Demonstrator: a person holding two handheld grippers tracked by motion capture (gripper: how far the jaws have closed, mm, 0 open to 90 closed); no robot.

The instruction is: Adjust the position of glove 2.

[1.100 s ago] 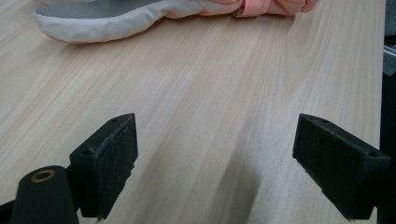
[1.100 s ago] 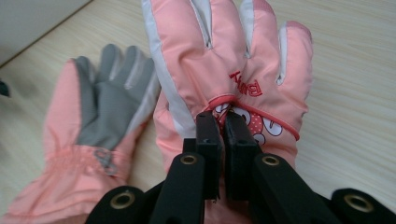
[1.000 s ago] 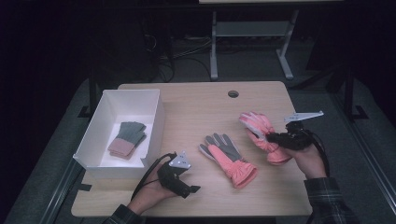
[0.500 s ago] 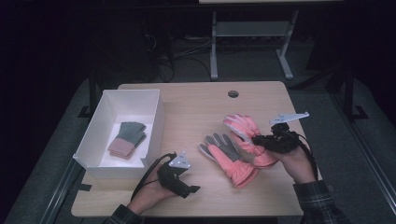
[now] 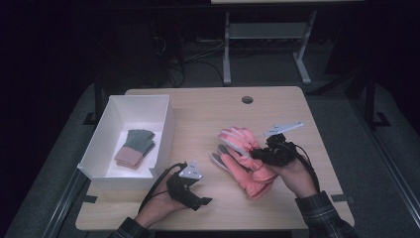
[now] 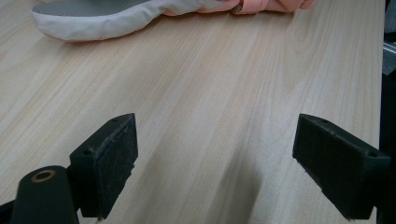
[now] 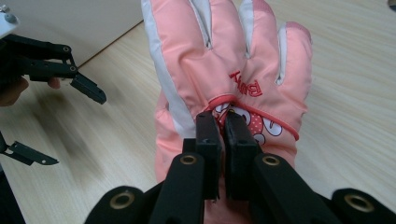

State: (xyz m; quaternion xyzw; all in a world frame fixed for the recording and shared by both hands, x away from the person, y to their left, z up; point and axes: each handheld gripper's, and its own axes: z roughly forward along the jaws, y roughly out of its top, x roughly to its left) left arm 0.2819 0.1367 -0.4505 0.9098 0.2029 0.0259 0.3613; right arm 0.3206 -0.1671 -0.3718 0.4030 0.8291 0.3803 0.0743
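Right of centre in the high view, the right tool [image 5: 261, 153] is clamped tight on the pink glove [image 5: 239, 140], jaws pinched onto the fabric at the back of the hand. The right gripper view confirms it: the two black jaws sit almost together at the bottom centre of the frame, a fold of pink glove [image 7: 229, 70] squeezed between them, just by the red-trimmed picture patch, the glove's fingers fanning toward the top. That glove lies over a second glove [image 5: 236, 171], grey-palmed with a pink cuff, so the pair overlap on the wooden surface [image 5: 208, 111] right of the middle of the frame. Down at the lower left of centre, the left tool [image 5: 198, 198] sits low near the front edge of the surface, well apart from the gloves, with the person's hand behind it. In the left gripper view its jaws stand wide, one at the lower left and one at the lower right, bare wood between them, and the edge of the second glove [image 6: 93, 21] runs along the top of the frame. At the left of the high view, a white box [image 5: 163, 126] holds a folded grey and pink item [image 5: 134, 148].
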